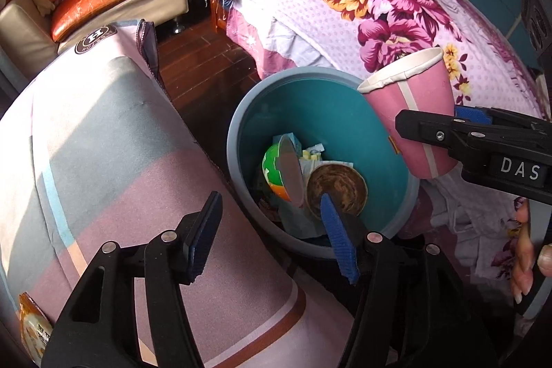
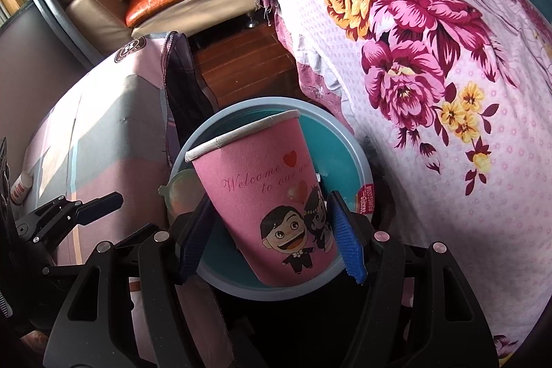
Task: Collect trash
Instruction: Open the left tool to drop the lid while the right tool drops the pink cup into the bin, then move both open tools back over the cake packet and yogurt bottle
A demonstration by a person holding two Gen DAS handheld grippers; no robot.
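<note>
Pink paper cup (image 2: 276, 202), tilted, above teal bin (image 2: 348, 157)

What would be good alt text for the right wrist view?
The right tool grips a pink paper cup, tilted, above an open blue trash bin. A floral bedspread fills the right side, and the left tool shows at the left edge.

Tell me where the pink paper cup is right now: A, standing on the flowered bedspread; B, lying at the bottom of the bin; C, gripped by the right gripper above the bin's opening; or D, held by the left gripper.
C: the right gripper has its blue pads pressed on either side of the pink paper cup, which hangs tilted over the teal bin, while the left gripper is open and holds nothing.
</note>
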